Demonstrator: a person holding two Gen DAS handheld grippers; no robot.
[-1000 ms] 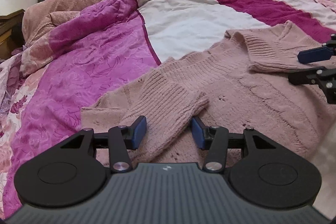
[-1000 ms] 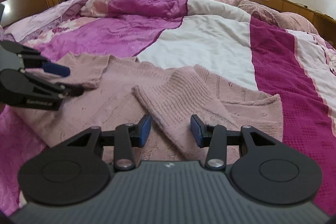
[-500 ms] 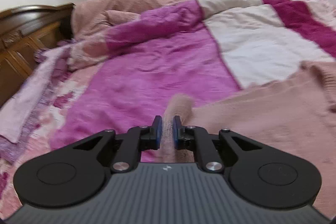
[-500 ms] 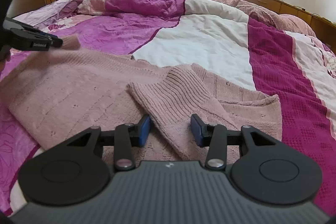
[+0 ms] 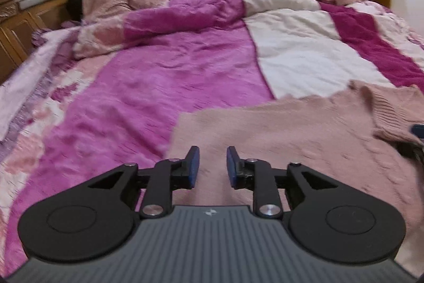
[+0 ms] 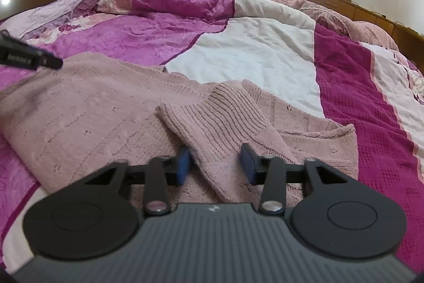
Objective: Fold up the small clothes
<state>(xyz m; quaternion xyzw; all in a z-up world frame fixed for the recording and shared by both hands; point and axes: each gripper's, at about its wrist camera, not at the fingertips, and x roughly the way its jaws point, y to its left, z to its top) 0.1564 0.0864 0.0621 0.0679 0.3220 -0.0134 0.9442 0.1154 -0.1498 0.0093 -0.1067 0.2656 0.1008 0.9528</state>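
**Sleeve between the right fingers, left fingers let go**

The right gripper (image 6: 215,163) straddles the folded sleeve (image 6: 212,129), which runs away from it and leftward; its jaws are closing, the pads not yet visibly pressing. This hand is nearer the sleeve. The left gripper (image 5: 210,166) hovers over the flat body of the pink sweater (image 5: 278,129), jaws opening with nothing between them. Beyond lies the bedspread (image 6: 259,55). The sweater's near hem hides under both grippers; the left view is blurred.

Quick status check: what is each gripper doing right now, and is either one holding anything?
Left gripper: opening, nothing between its fingers, over the sweater.
Right gripper: closing around the sweater's sleeve, fingers not yet pressing it.
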